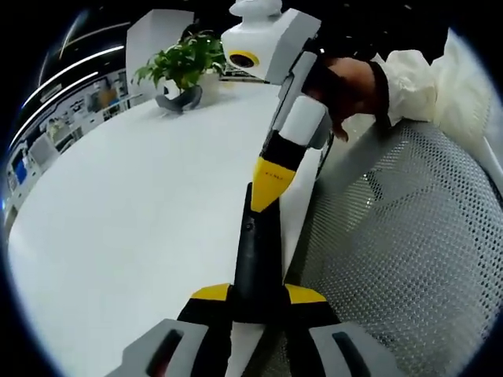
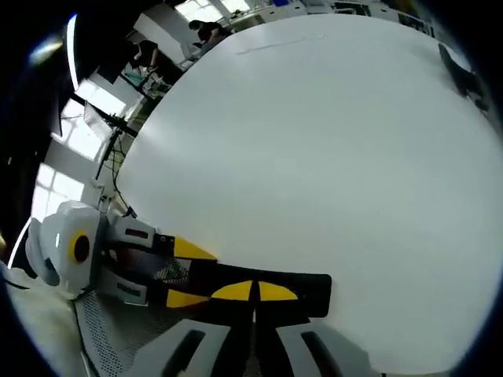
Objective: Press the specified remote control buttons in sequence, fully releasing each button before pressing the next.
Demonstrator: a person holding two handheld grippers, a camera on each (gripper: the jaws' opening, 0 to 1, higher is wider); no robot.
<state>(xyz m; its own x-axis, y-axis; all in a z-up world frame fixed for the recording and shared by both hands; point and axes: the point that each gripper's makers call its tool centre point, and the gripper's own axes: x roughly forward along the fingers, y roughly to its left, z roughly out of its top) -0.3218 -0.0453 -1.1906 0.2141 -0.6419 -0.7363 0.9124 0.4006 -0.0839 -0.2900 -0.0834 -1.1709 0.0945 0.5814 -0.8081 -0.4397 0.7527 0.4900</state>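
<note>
A slim black remote control [image 1: 255, 251] is held over the near edge of the white table [image 1: 141, 204], pointing away from me. My left gripper [image 1: 257, 294] is shut on its near end, one yellow fingertip on each side. My right gripper [image 1: 267, 188] comes down from the upper right, held by a hand [image 1: 354, 82]. Its jaws are shut and its yellow tip rests on the remote's far part. In the right gripper view, the right gripper [image 2: 254, 292] has its tips together on the remote [image 2: 310, 290]. The left gripper [image 2: 185, 273] grips the remote's left end.
A potted green plant [image 1: 185, 67] stands at the far side of the table. A white mesh chair [image 1: 409, 243] sits beside the table edge on the right. The broad white tabletop [image 2: 314, 141] stretches ahead, with a dark object [image 2: 464, 75] at its far right.
</note>
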